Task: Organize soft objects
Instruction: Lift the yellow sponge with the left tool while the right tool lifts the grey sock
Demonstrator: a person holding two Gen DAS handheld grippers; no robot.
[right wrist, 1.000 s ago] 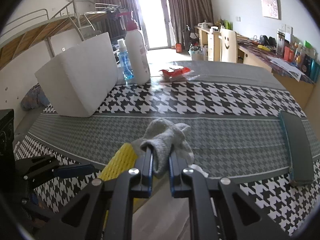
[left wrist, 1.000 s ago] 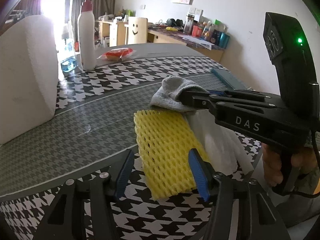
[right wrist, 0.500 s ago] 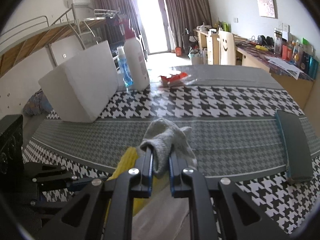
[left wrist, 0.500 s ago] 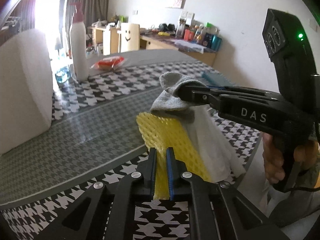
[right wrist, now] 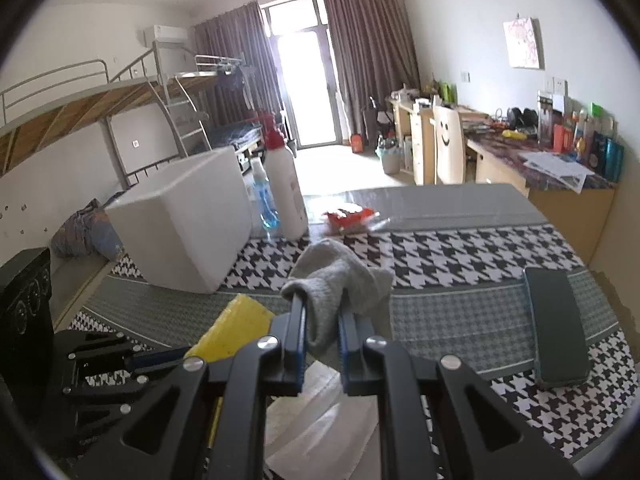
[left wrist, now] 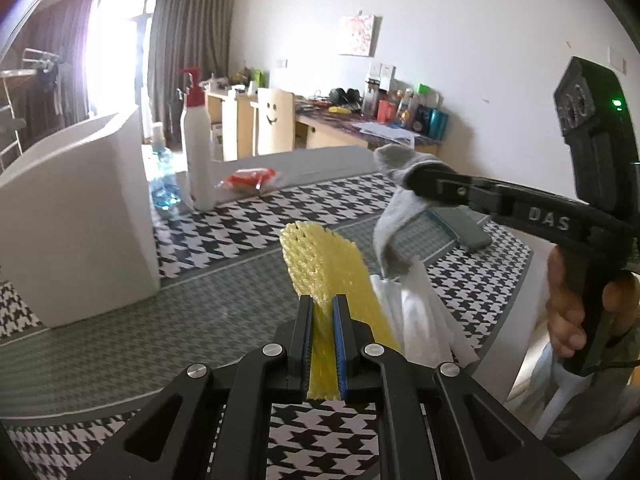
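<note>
- Yellow foam netting (left wrist: pixel 326 276) is pinched between the blue pads of the left gripper (left wrist: pixel 323 322), whose jaws have closed tight on its near end; the sheet rises forward from the pads, clear of the tablecloth.
- Grey sock (right wrist: pixel 340 280) is clamped in the right gripper (right wrist: pixel 322 322), bunched above the pads and hanging off the table.
- In the left wrist view a hand (left wrist: pixel 576 304) holds the right gripper's handle, and the sock droops beside the netting.
- White folded cloth (right wrist: pixel 320 412) lies on the table edge under both grippers.
- Farther out on the houndstooth tablecloth (right wrist: pixel 448 252) stand a white foam box (right wrist: pixel 188 220), a white pump bottle (right wrist: pixel 286 196), a blue spray bottle (right wrist: pixel 262 200) and a red packet (right wrist: pixel 348 214).
- A dark flat case (right wrist: pixel 554 328) lies to the right, well apart from the soft things.
</note>
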